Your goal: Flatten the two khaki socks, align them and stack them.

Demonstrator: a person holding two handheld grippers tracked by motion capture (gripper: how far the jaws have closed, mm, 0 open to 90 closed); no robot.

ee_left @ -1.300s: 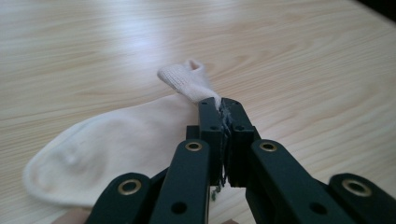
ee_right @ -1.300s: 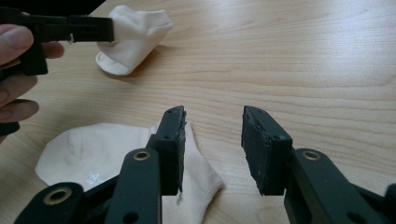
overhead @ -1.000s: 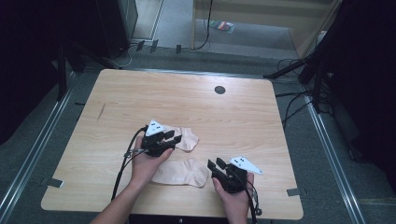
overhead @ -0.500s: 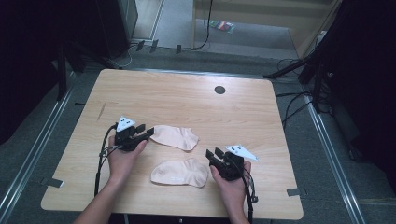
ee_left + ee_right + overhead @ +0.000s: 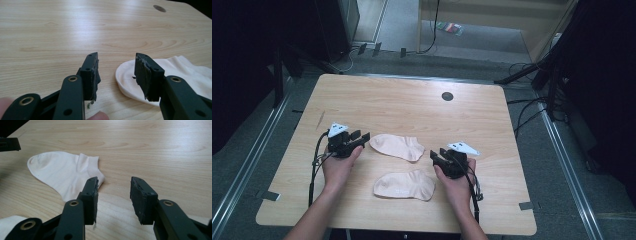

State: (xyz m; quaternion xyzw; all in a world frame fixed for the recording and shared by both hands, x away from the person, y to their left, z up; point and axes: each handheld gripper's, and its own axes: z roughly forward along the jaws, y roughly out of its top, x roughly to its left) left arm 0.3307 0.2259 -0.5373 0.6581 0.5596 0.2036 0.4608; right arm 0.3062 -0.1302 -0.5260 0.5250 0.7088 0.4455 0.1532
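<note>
Both jaws spread and empty: left hand-held gripper (image 5: 362, 136) and right hand-held gripper (image 5: 436, 156) flank two socks (image 5: 397, 146) on the desk (image 5: 412, 107).

Two pale socks lie on the wooden surface (image 5: 492, 130): the upper sock (image 5: 397, 146) sits between the left gripper (image 5: 358, 139) and the right gripper (image 5: 439, 157), the lower sock (image 5: 404, 184) between the person's two hands. Bare wood runs open from the upper sock to the far edge, broken by one small dark round spot (image 5: 447, 96). Wood shows in the gap between each gripper's fingers.
</note>
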